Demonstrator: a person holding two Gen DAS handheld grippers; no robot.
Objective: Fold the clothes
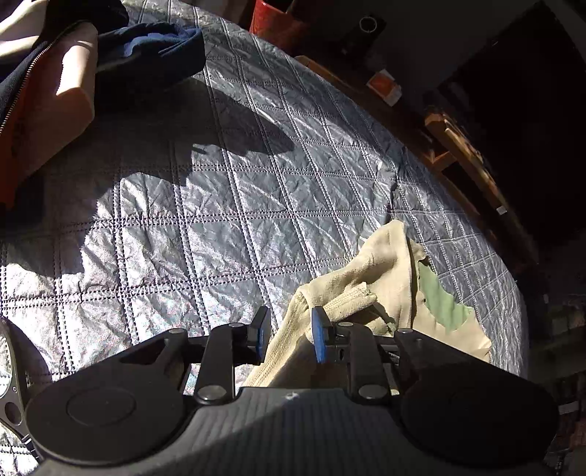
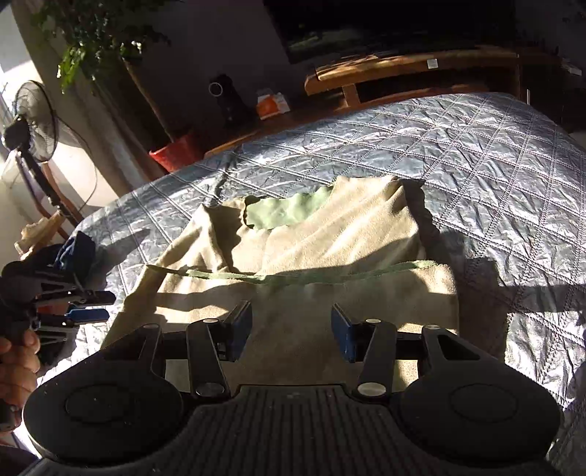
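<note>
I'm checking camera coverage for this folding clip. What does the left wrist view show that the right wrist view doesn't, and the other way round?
Only the left wrist view: a cuff of the beige garment bunched between the left hand-held gripper, whose fingers stand apart, and an orange and cream item with a zipper at top left.

Only the right wrist view: the garment's full spread with its green band, the open right hand-held gripper above it, a fan, a plant.

Both: the garment, the quilt, dark blue clothing, a red pot.

Sunlit quilted bed [image 2: 476, 153], standing fan [image 2: 33, 121]
</note>
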